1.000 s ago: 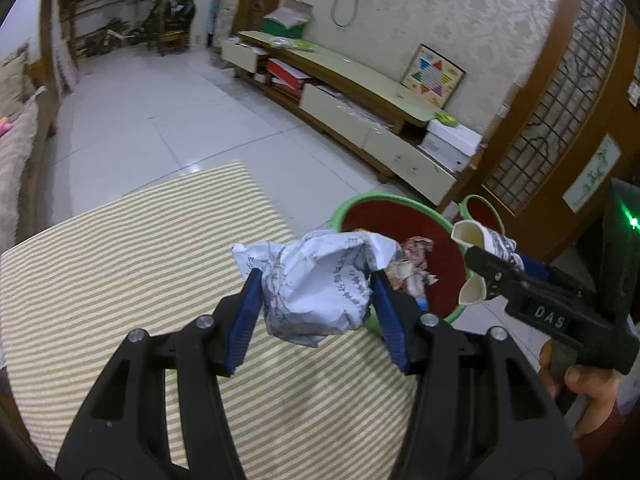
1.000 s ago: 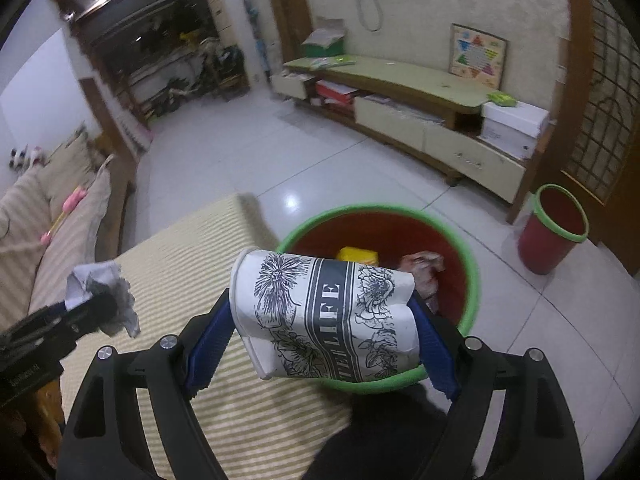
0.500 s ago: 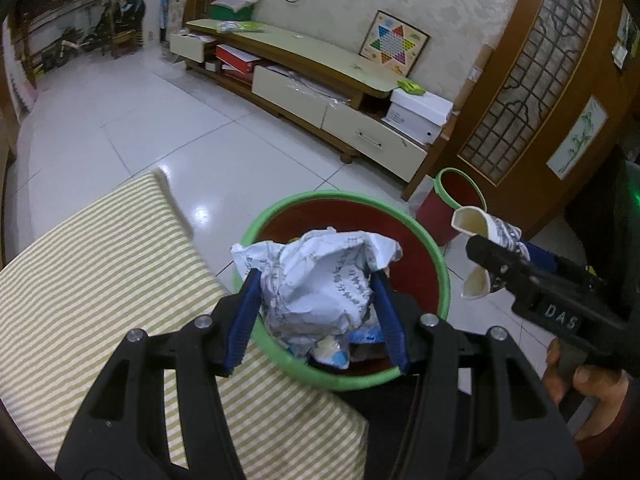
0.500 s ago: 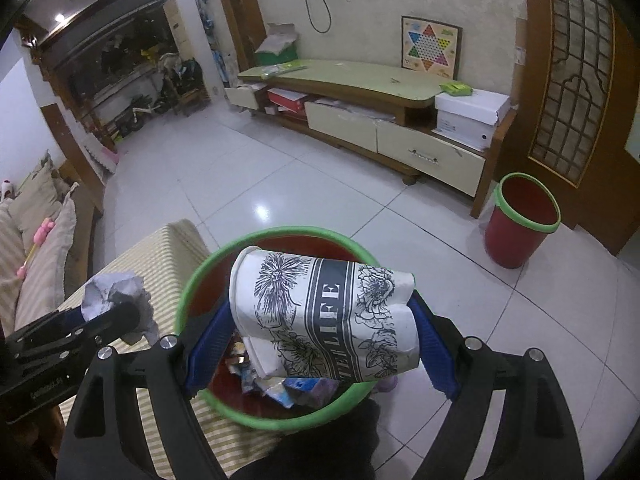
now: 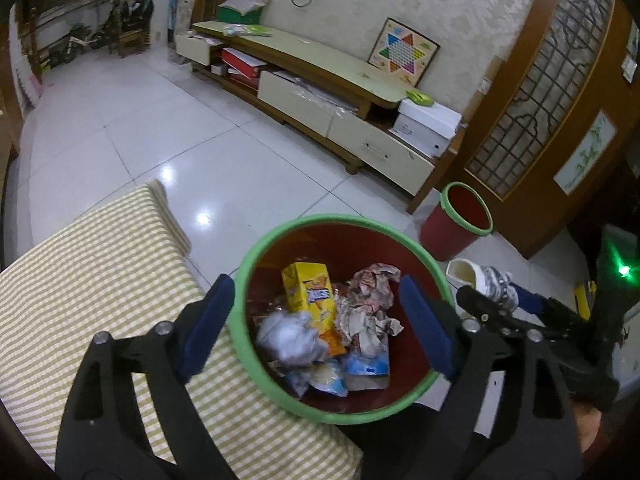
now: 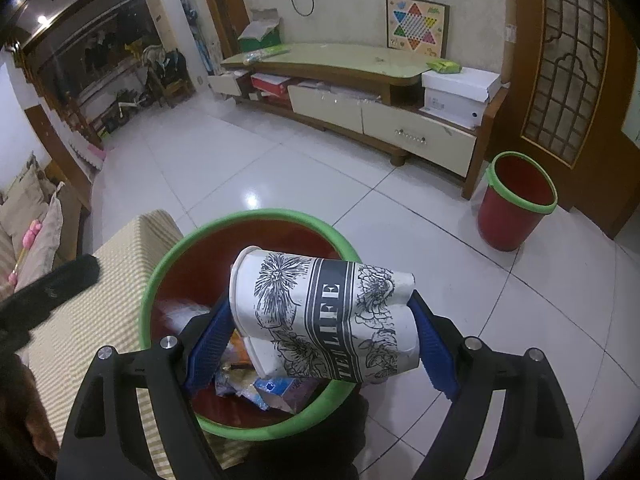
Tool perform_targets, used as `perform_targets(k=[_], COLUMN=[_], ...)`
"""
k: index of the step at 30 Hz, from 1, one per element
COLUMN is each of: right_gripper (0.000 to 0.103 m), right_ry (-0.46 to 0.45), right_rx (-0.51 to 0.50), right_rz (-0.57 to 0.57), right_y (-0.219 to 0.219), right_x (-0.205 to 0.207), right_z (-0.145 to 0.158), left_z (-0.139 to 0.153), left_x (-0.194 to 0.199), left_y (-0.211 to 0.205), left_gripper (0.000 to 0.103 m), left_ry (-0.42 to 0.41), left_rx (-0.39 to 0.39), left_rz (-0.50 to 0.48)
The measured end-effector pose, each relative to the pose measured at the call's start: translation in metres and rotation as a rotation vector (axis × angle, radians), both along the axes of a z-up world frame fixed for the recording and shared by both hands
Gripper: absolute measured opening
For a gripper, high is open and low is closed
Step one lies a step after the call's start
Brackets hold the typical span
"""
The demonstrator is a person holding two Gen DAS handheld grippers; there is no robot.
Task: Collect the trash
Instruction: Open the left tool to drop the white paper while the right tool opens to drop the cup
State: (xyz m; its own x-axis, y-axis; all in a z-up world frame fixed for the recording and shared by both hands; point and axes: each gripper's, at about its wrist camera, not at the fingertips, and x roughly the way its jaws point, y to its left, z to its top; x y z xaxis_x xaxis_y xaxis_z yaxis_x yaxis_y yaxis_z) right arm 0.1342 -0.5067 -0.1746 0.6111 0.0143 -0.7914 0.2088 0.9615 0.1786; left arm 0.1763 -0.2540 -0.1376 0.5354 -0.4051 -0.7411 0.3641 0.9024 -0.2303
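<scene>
With the left gripper (image 5: 316, 328) just spread and empty, its paper wad (image 5: 290, 338) in the bin (image 5: 240, 280), I centre the right gripper (image 6: 320, 328), pinching the cup (image 6: 320, 312), over the rim before releasing.

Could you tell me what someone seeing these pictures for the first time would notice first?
Most striking is the red bin with its green rim, close beside the striped cushion and holding a yellow carton and a ball of white paper. Above it the right tool grips a crushed paper cup with black flowers. The left tool, whose jaws have just been opening, hangs empty over the bin.
</scene>
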Motion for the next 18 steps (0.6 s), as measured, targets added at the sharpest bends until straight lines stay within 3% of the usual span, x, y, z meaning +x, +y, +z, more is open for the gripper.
perform_targets(k=[15, 18], right_gripper=[0.08, 0.093], right_ry=[0.053, 0.045], right_rx=[-0.056, -0.111], right_rz=[0.107, 0.104], right_y=[0.039, 0.048], right_x=[0.044, 0.048], right_z=[-0.025, -0.024], left_z=[0.013, 0.016], left_x=[-0.006, -0.013], left_y=[0.042, 0.052], left_gripper=[0.093, 0.094], left_ry=[-0.018, -0.019], left_rx=[-0.035, -0.045], left_rz=[0.083, 0.096])
